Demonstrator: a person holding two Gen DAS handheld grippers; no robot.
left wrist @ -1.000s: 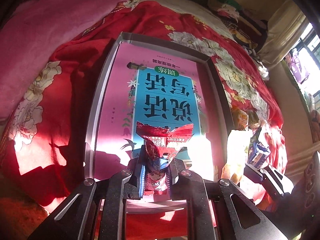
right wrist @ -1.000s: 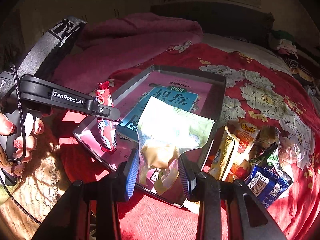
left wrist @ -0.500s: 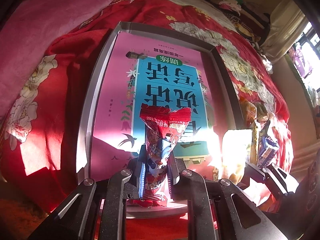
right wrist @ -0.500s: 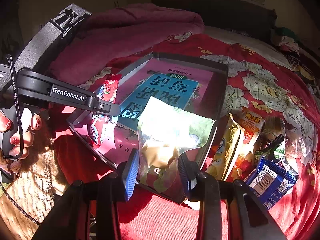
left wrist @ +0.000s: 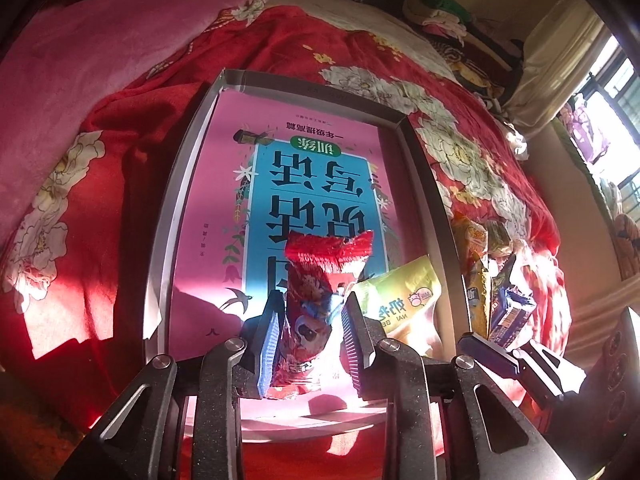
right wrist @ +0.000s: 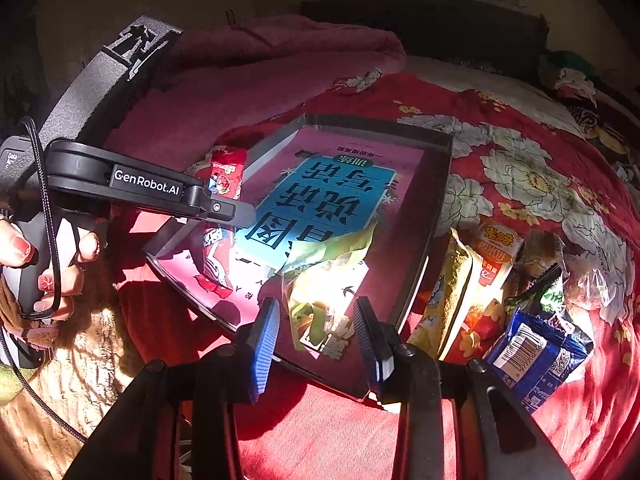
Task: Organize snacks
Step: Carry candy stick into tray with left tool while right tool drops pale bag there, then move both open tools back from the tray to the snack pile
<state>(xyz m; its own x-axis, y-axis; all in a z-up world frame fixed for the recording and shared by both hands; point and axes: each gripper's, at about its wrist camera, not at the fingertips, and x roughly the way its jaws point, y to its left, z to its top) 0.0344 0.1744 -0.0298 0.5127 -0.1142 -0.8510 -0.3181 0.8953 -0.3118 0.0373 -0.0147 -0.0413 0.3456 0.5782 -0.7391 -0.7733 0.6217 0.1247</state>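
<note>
A red snack packet (left wrist: 320, 252) stands upright between the fingers of my left gripper (left wrist: 314, 300), its bottom on the pink book inside the grey tray (left wrist: 176, 184). The jaws are opening and the pads no longer squeeze it. In the right wrist view the same red packet (right wrist: 226, 172) sits at the tray's (right wrist: 436, 208) near left corner. My right gripper (right wrist: 317, 306) is shut on a crumpled green-yellow snack packet (right wrist: 320, 280), which leans forward over the tray's near right part. That green packet (left wrist: 400, 296) also shows just right of the red one.
Several loose snacks lie on the red floral quilt right of the tray, among them a gold packet (right wrist: 452, 280) and a blue packet (right wrist: 536, 352). A pink blanket (left wrist: 100, 40) is bunched behind the tray. A hand (right wrist: 52, 280) grips the left gripper's handle.
My left gripper's jaws have spread apart around the red packet, which now rests in the tray. The green packet in my right gripper has tipped forward and down over the tray.
</note>
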